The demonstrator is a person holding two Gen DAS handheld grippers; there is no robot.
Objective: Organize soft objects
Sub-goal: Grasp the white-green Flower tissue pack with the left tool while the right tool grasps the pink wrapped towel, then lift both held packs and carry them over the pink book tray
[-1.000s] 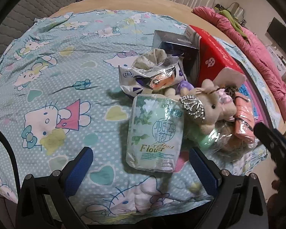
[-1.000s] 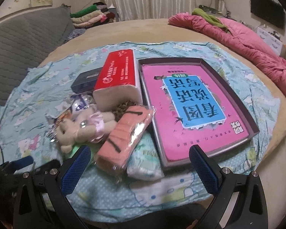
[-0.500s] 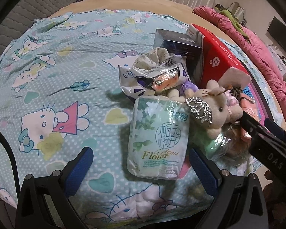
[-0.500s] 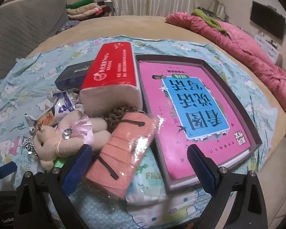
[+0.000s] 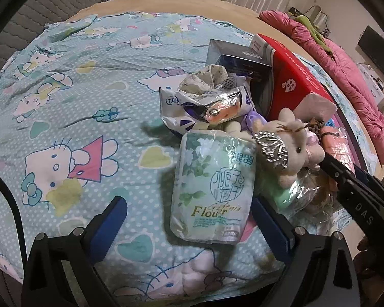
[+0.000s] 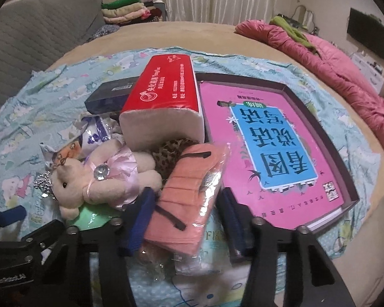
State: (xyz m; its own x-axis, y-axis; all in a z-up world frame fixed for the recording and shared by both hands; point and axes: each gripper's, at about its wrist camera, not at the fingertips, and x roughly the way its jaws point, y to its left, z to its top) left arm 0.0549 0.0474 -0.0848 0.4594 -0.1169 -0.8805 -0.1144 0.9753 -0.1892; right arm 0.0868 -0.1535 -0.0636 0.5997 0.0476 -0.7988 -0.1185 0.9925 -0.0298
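A pink cloth pack (image 6: 189, 199) in clear wrap lies on the pile between my right gripper's (image 6: 187, 194) blue pads. The jaws are closing, and both pads touch the pack's sides. Beside it lies a cream teddy bear (image 6: 97, 179) with a silver tiara, on a green pack (image 6: 94, 217). In the left wrist view a pale green "Flower" tissue pack (image 5: 212, 189) sits between the wide-apart fingers of my open left gripper (image 5: 187, 202), untouched. The bear (image 5: 291, 151) lies to its right, and the right gripper (image 5: 355, 192) reaches in from the right edge.
A red tissue pack (image 6: 163, 94), a dark box (image 6: 110, 97) and a crumpled snack bag (image 5: 202, 102) crowd the pile. A pink book (image 6: 268, 148) lies in a dark tray on the right. The blue cartoon sheet (image 5: 76, 89) is bare on the left. A pink duvet (image 6: 332, 58) lies far right.
My right gripper came down over the pink cloth pack and its jaws narrowed from wide apart to the pack's sides. The left gripper stayed put.
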